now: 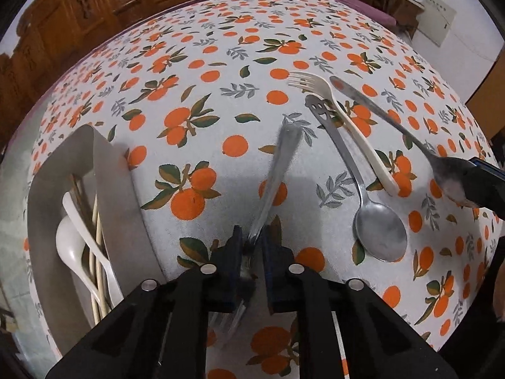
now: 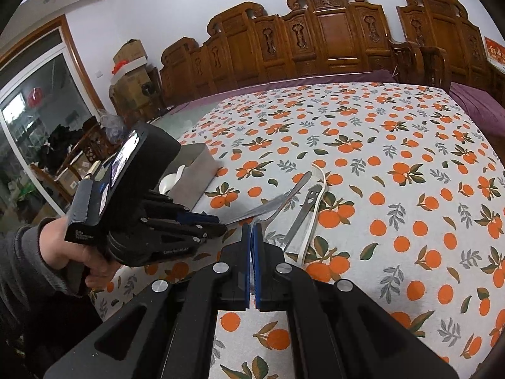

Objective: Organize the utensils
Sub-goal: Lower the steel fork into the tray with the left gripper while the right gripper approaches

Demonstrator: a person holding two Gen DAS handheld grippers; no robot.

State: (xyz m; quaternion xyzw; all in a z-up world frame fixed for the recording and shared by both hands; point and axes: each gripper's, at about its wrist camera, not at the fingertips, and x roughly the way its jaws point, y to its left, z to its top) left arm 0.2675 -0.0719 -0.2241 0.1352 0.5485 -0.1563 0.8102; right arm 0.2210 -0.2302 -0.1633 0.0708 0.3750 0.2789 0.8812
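Note:
My left gripper (image 1: 252, 237) is shut on a metal fork (image 1: 277, 173), handle pointing away, tines below the jaws; it also shows in the right wrist view (image 2: 262, 210). My right gripper (image 2: 251, 230) is shut on the bowl of a metal spoon (image 2: 293, 194); in the left wrist view that spoon (image 1: 385, 117) is held at the right edge. A smiley-handled metal spoon (image 1: 363, 189) and a white plastic fork (image 1: 347, 120) lie on the tablecloth between them. A steel utensil box (image 1: 116, 195) at left holds a white spoon (image 1: 68, 237) and chopsticks (image 1: 96, 252).
The table has an orange-print cloth (image 1: 221, 63). Carved wooden chairs (image 2: 315, 41) stand along the far side. The steel box shows left of the left gripper in the right wrist view (image 2: 192, 173). Boxes and clutter (image 2: 126, 72) are at far left.

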